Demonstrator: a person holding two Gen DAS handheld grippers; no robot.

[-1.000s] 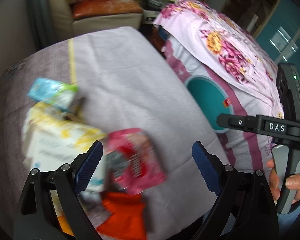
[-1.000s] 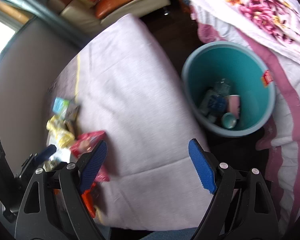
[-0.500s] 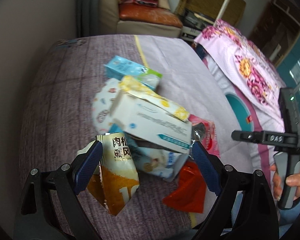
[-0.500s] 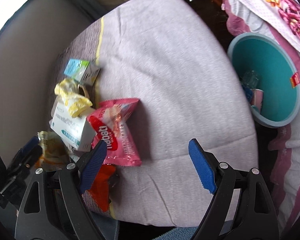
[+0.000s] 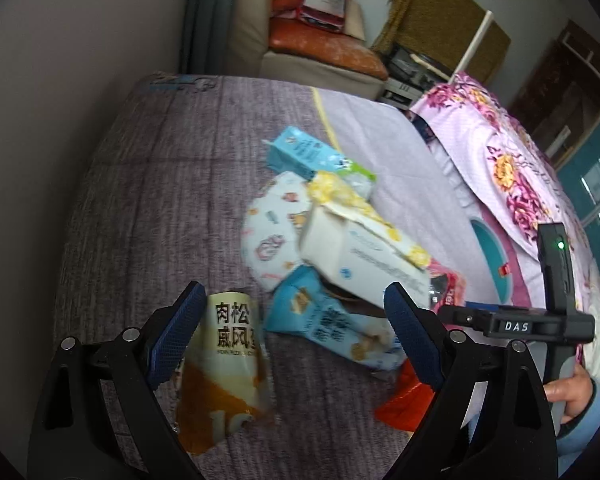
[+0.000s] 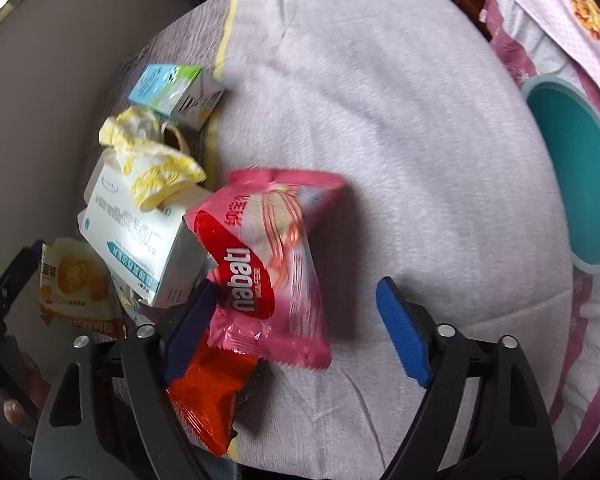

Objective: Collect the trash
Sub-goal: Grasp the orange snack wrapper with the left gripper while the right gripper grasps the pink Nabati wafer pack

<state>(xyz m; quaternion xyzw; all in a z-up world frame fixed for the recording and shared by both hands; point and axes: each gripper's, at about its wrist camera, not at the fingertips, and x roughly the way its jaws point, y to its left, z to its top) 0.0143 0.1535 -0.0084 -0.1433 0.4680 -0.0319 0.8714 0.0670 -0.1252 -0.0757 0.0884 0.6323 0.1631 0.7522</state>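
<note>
Trash lies heaped on a purple-grey bedspread (image 5: 148,200). My left gripper (image 5: 292,336) hangs open over a yellow-and-white snack packet (image 5: 228,360) and a light blue packet (image 5: 332,328), touching neither. My right gripper (image 6: 296,330) straddles the lower half of a pink nabati packet (image 6: 268,260). Its jaws are closing; the right pad is still apart from the packet. An orange-red wrapper (image 6: 208,396) lies under its left finger. Behind are a white box (image 6: 140,240), a yellow crumpled wrapper (image 6: 152,160) and a blue-green carton (image 6: 172,92).
A teal bin (image 6: 576,184) stands on the floor to the right of the bed, beside a floral quilt (image 5: 512,168). A white patterned paper (image 5: 272,232) lies under the box. A hand (image 5: 572,388) holds the right gripper's handle. A wall runs along the left; an armchair (image 5: 320,52) stands behind.
Both views have swung left from the bin and bare bedspread onto the pile. The right gripper has come down around the pink packet, and its jaws have narrowed.
</note>
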